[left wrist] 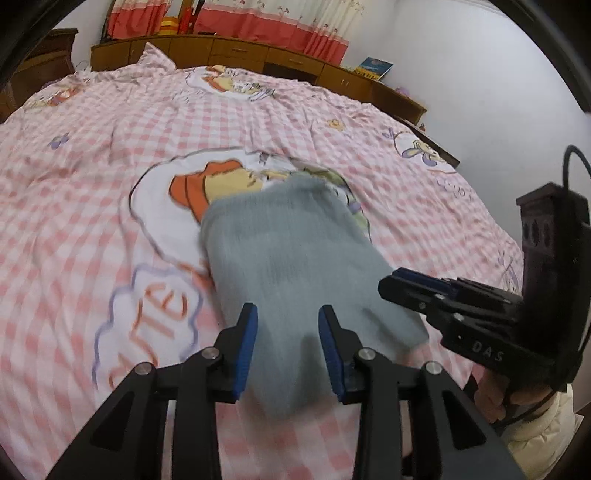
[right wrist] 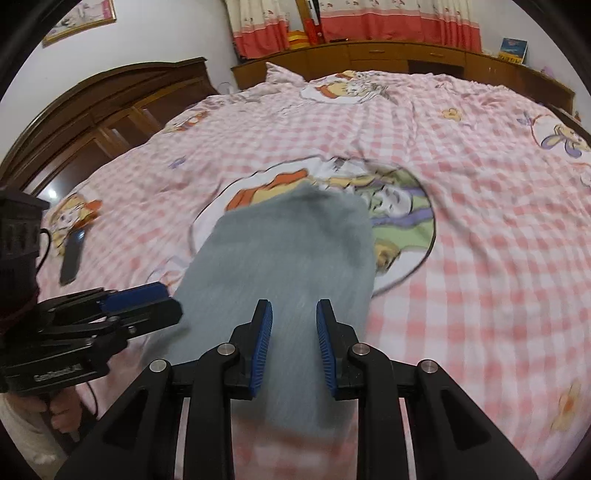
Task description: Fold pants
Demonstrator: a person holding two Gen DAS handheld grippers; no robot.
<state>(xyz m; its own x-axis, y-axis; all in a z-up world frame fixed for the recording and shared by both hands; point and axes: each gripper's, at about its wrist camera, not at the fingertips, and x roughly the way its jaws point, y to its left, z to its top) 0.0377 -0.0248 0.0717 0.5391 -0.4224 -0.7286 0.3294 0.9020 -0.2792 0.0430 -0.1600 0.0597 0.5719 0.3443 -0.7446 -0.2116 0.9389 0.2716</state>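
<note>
The grey pants [left wrist: 295, 258] lie folded into a compact rectangle on the pink checked bedspread [left wrist: 92, 184], right over the big cartoon print in the middle of the bed. The picture is blurred, so finer creases in the cloth cannot be made out.

The left claw [left wrist: 288, 325] hovers at the near edge of the pants, blue pads [left wrist: 248, 347] parted with the grey cloth showing in the gap; the pads do not press on anything, so it has hold of nothing. The right claw [right wrist: 294, 325] sits the same way, its blue pads set a little closer together, apart from the fabric seen between them, empty too.

In the right wrist view the left claw comes in from the left, just beside the pants' left edge. A dark phone [right wrist: 72, 258] lies on the bedspread further left. Behind the bed runs a wooden cabinet [right wrist: 388, 55] under red and white curtains [right wrist: 369, 22].
</note>
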